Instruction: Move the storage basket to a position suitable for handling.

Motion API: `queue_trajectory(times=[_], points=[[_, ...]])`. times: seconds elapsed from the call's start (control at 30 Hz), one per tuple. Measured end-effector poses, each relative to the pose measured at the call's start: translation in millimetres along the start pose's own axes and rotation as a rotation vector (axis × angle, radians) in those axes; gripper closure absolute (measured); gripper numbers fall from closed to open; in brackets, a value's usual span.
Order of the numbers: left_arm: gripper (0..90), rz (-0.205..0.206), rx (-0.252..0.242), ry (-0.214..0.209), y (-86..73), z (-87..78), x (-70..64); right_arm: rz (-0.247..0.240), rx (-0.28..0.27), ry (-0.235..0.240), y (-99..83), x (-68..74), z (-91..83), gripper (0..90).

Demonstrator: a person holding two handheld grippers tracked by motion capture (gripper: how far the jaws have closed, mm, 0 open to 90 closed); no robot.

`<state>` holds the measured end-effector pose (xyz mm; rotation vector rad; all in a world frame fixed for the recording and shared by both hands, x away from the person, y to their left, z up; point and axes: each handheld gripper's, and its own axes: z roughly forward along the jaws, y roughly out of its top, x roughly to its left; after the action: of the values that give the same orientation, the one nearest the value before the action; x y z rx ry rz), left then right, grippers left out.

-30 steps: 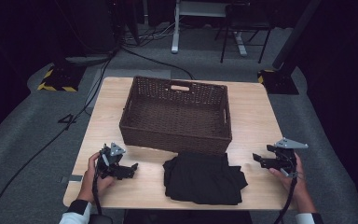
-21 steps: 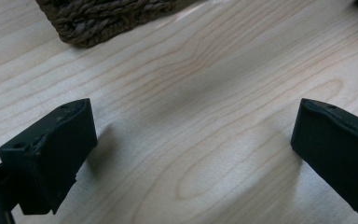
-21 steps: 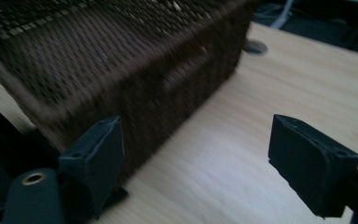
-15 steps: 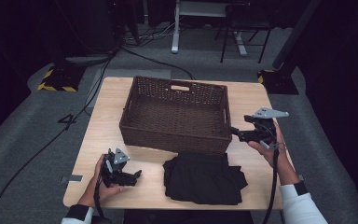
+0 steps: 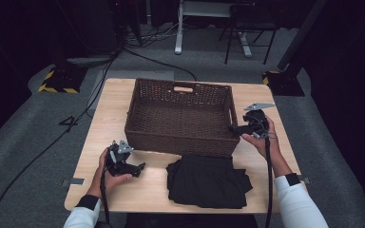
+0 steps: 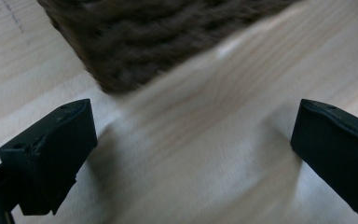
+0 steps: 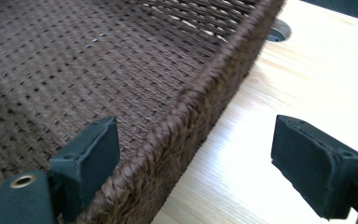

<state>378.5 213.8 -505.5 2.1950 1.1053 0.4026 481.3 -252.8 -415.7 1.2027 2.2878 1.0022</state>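
Basket: dark brown rectangular woven wicker basket [image 5: 180, 116], empty, standing on the light wooden worktop [image 5: 109, 107] towards its far half.
Basket handling: judged light and fairly stiff; the weave gives some flex and a rough, non-slip surface. Not fragile.
Basket hold point: the thick braided rim [image 7: 200, 88] on the right-hand side wall; a cut-out handle [image 5: 183, 89] sits in the far wall.
Right claw: right claw [image 5: 237, 128] with jaws apart, straddling the right rim, one jaw over the inside, one over the worktop outside. Nothing clamped.
Left claw: left claw [image 5: 140, 167] with jaws apart over bare worktop, near the basket's front-left corner [image 6: 121, 70], holding nothing.
Garment: folded black cloth garment [image 5: 208, 180] lying flat on the near edge, just in front of the basket's front wall, between the two hands. Judged soft, limp, light; it will sag and unfold if lifted from one edge.
Obstructions: the front wall stands between garment and basket interior; the garment must be lifted over it.
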Motion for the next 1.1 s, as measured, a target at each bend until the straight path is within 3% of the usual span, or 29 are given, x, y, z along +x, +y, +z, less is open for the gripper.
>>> queue_trajectory(times=[0.03, 0.13, 0.2, 0.37, 0.5, 0.63, 0.9, 1.03, 1.1], points=[[0.6, -0.011, -0.002, 0.000, 2.8, 2.8, 0.1, 0.013, -0.001, -0.005, -0.8, -4.4, -0.2, 15.8], [1.4, 0.011, -0.010, -0.002, 12.9, 10.6, -4.6, 0.031, -0.004, -0.001, -2.9, -13.7, -0.9, 15.8], [6.2, 0.024, -0.014, -0.021, 19.8, 16.6, -9.9, 0.050, -0.004, -0.039, -5.2, -23.0, -3.1, 17.7], [6.2, 0.049, -0.013, -0.041, 35.4, 30.1, -16.7, 0.088, -0.007, -0.032, -12.5, -39.8, -10.9, 23.8], [6.7, 0.062, -0.017, -0.055, 44.9, 38.7, -24.4, 0.079, 0.003, -0.059, -17.1, -48.6, -19.2, 26.0], [6.8, 0.083, -0.017, -0.072, 53.3, 46.2, -31.0, 0.108, -0.002, -0.078, -24.3, -60.4, -25.8, 26.5], [7.0, 0.089, -0.013, -0.077, 65.4, 56.3, -36.1, 0.092, 0.021, -0.124, -27.1, -67.5, -28.9, 27.6], [10.1, 0.084, -0.024, -0.086, 63.7, 55.0, -33.6, 0.089, -0.017, -0.121, -28.2, -66.9, -34.8, 26.0], [10.8, 0.080, -0.016, -0.082, 59.6, 50.0, -31.4, 0.092, -0.070, -0.100, -29.7, -64.1, -48.2, 25.2]])
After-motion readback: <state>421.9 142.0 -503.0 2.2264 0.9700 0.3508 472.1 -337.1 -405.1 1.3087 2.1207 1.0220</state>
